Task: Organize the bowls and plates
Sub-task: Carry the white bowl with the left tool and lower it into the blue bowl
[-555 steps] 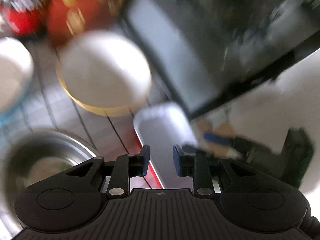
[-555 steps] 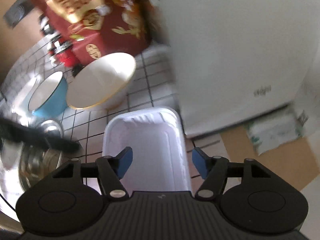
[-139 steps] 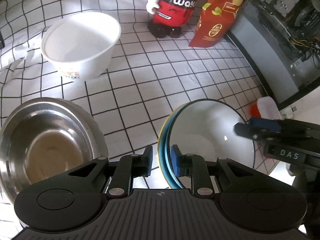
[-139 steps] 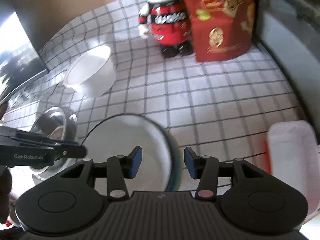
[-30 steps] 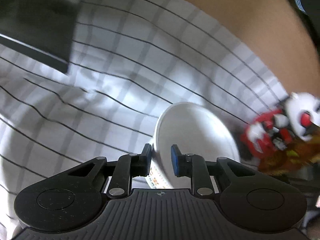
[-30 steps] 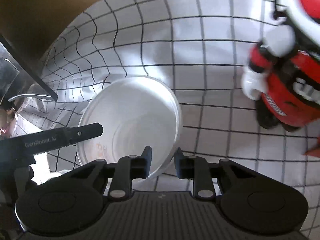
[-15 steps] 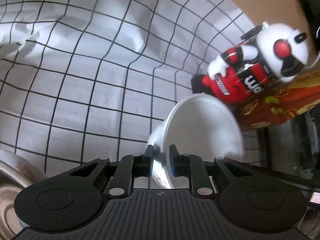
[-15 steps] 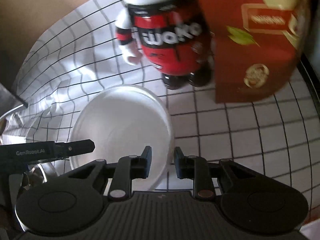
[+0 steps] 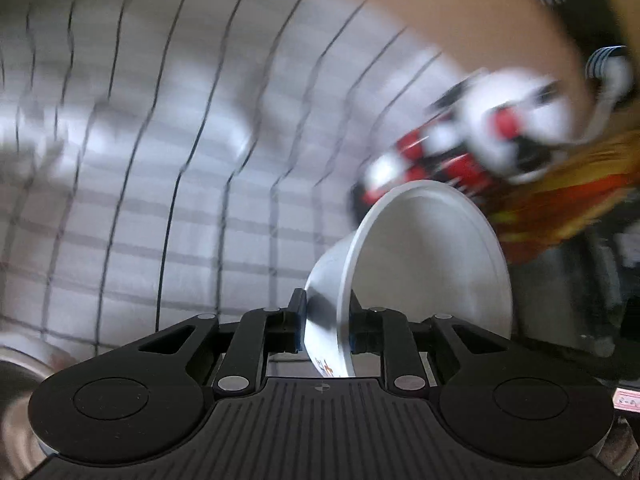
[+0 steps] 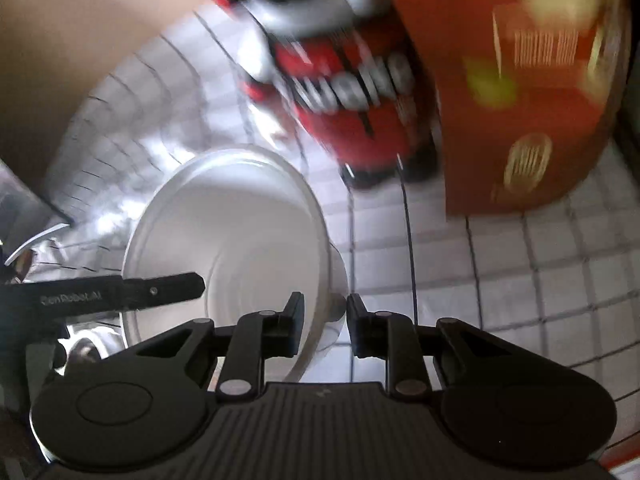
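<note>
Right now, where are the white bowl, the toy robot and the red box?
white bowl (image 10: pixel 240 240): right wrist view, inner wall.
toy robot (image 10: pixel 352 92): right wrist view, red chest.
red box (image 10: pixel 532 120): right wrist view, front face.

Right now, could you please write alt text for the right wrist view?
The right gripper is clamped on the rim of a white bowl, while the left gripper's finger reaches across its far side. Behind stand a blurred red toy robot and a red box.

White bowl (image 9: pixel 424 264) lifted off cloth (now tilted).
</note>
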Tool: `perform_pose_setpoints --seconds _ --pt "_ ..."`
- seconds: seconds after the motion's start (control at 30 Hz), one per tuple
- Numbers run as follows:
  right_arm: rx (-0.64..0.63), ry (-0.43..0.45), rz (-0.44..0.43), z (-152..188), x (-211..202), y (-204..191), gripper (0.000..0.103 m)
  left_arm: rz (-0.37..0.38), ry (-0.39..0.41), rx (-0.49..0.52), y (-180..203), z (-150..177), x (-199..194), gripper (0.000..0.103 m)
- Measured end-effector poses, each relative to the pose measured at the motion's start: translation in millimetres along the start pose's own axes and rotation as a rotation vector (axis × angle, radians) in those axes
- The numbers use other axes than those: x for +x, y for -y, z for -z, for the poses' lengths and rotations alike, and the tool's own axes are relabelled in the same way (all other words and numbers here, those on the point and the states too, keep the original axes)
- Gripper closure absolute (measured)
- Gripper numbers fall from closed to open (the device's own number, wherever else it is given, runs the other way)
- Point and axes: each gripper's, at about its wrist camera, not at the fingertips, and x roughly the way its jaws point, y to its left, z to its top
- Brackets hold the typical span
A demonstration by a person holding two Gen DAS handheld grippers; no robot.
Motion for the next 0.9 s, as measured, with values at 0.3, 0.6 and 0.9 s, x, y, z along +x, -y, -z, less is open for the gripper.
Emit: perform_pose_setpoints --seconds 0.3,0.6,0.9 --pt "-0.102 0.076 -0.002 23 -103 -52 0.08 0.081 -0.05 0.065 27 8 -90 0.078" --pt "-0.092 -0.042 0.088 78 -98 -59 0.08 0.091 -0.261 0.072 10 68 -71 0.078" --pt "-0.051 -0.097 0.122 104 -76 -50 0.08 0.035 -0.288 0.083 -8 96 -58 0.081"
